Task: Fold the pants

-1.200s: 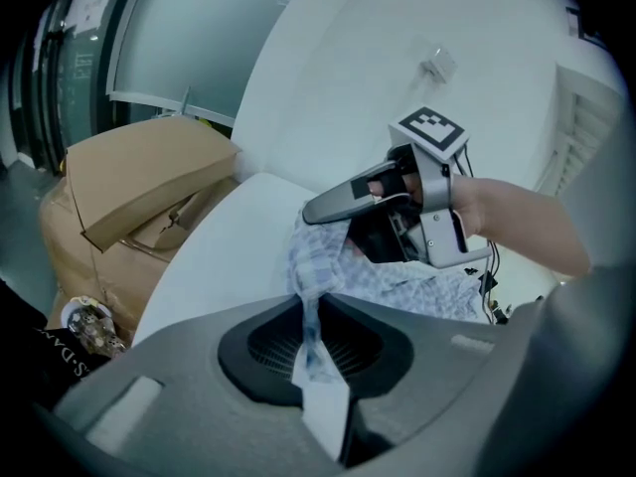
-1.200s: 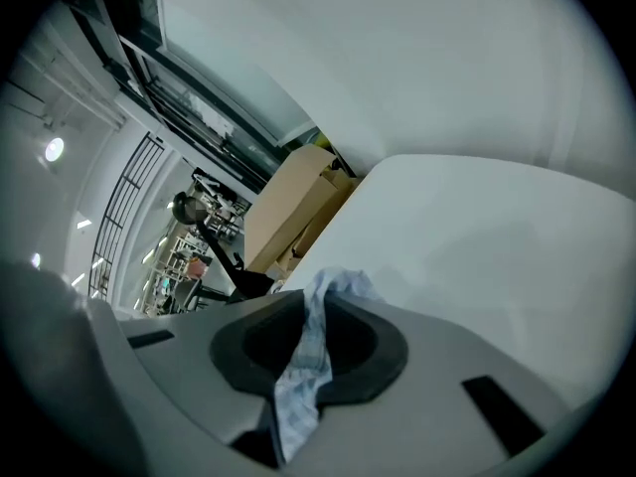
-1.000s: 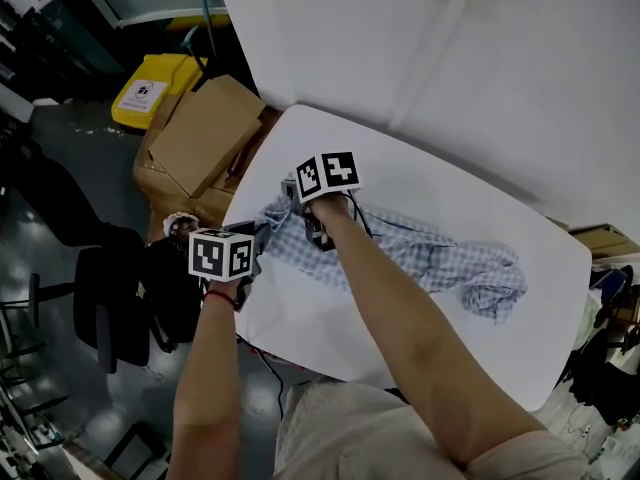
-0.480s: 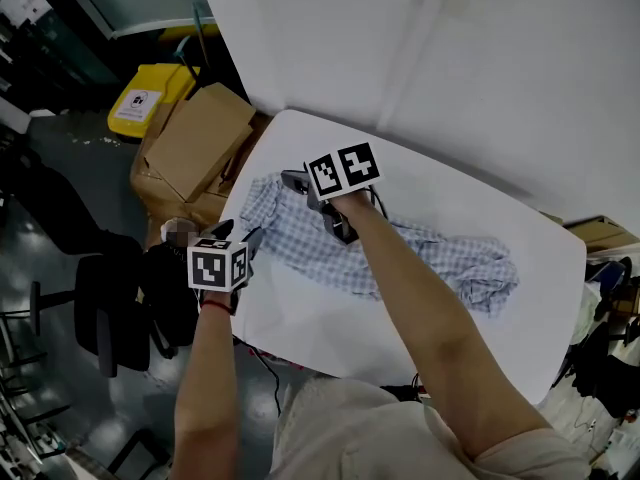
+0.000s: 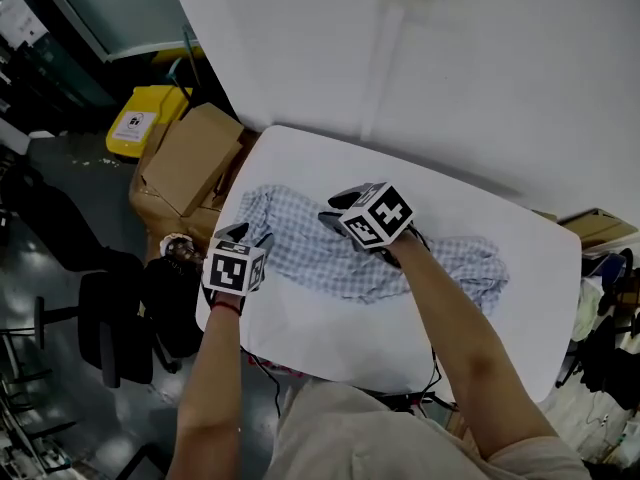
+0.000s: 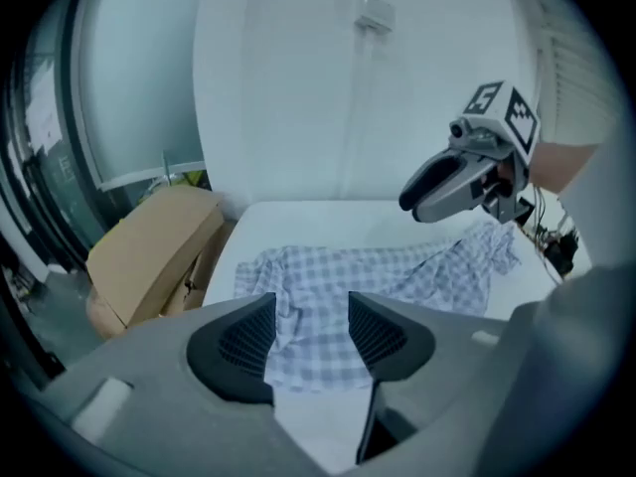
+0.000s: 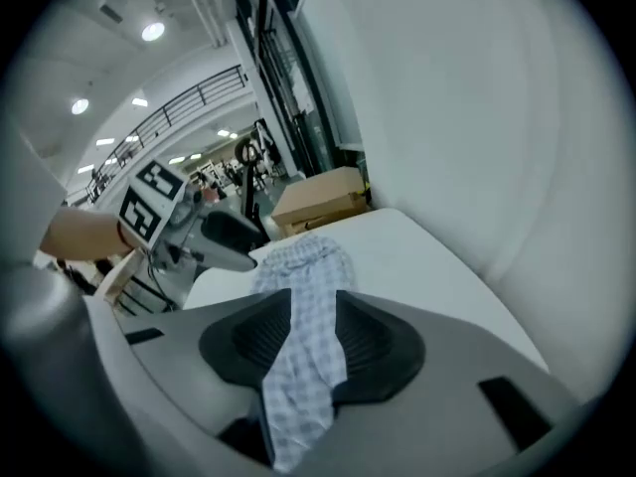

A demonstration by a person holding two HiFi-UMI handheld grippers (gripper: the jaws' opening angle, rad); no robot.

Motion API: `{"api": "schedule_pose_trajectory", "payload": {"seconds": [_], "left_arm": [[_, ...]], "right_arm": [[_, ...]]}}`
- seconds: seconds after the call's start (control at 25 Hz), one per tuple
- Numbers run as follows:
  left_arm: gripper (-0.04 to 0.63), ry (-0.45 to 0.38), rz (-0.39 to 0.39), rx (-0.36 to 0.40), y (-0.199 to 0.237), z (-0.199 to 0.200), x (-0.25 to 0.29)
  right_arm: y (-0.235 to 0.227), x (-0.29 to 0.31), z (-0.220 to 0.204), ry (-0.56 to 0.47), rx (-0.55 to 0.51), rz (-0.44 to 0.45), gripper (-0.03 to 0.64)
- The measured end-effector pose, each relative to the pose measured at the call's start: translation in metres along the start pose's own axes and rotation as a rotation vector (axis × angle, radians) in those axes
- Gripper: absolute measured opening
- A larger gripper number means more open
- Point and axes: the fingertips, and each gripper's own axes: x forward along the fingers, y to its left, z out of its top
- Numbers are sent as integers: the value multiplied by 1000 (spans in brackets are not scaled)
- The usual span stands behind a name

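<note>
Left gripper: jaws wide apart, having just swung open and then eased in a touch. Nothing lies between the pads, and they touch no cloth. Its marker cube sits over the near left edge of the table. The jaws tip downward toward the left end of the pants, just beside it. Right gripper: jaws partly apart, narrower than the left pair, having just opened and then been closing in. Checked cloth fills the gap as seen along the jaws, but no pinch on it shows, and whether the pads brush it cannot be told. Its marker cube hangs over the middle of the garment, jaws pointing down and toward the far left of the head view. Pants: pale blue-and-white check, lying across the table from left to right in the head view. The broader, flatter end is at left, nearest the left gripper. The narrower end is bunched and rumpled at right, well apart from both grippers. In the left gripper view the cloth lies ahead of and below the open jaws, with the right gripper above its right-hand part. Table: white, bare along the near side. Surroundings: white wall behind the table; cardboard boxes beside the table's left end; yellow bin beyond them; dark chair at lower left.
</note>
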Motion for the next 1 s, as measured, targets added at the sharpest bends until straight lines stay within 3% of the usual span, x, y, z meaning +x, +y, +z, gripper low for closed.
{"api": "schedule_pose_trajectory", "payload": {"seconds": [0.16, 0.24, 0.36, 0.48, 0.76, 1.0], "left_arm": [[203, 41, 91, 186, 18, 18, 24], [146, 63, 130, 249, 28, 26, 34], [94, 104, 153, 326, 39, 31, 53], [94, 165, 171, 381, 45, 32, 73], [86, 272, 170, 389, 49, 18, 106], [57, 230, 161, 258, 75, 22, 105]], "right_arm": [[6, 15, -31, 124, -185, -35, 165], [7, 17, -47, 185, -251, -55, 170], [4, 10, -69, 232, -285, -85, 172], [-3, -2, -91, 256, -266, -108, 193], [-15, 1, -136, 329, -219, -113, 213], [-26, 12, -147, 394, -257, -126, 247]]}}
